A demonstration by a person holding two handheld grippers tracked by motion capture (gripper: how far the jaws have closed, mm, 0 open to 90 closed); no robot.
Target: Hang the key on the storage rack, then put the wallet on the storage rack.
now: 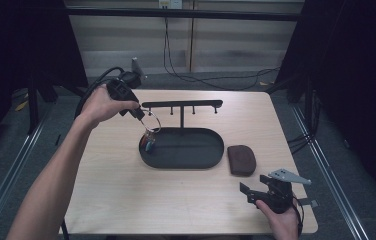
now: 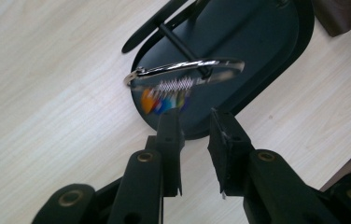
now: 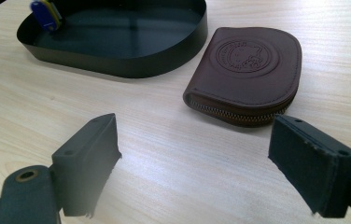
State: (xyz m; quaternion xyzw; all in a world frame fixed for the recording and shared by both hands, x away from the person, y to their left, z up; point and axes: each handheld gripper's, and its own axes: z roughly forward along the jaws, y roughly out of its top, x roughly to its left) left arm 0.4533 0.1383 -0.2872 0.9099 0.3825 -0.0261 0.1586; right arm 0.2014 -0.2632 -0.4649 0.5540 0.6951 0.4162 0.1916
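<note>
On the pale wooden table (image 1: 126, 190) we see one black oval tray (image 1: 211, 159) with a T-shaped hook rack (image 1: 182, 105) rising from it. One key ring (image 2: 187, 70), carrying a cluster of coloured tags, hangs blurred over the tray's left end, just ahead of our left gripper (image 2: 196, 116); its jaws stand slightly apart with nothing pressed between them. One brown zipped pouch (image 3: 250, 70) lies just right of the tray. Our right gripper (image 3: 194, 144) rests near the pouch, jaws wide open and empty.
</note>
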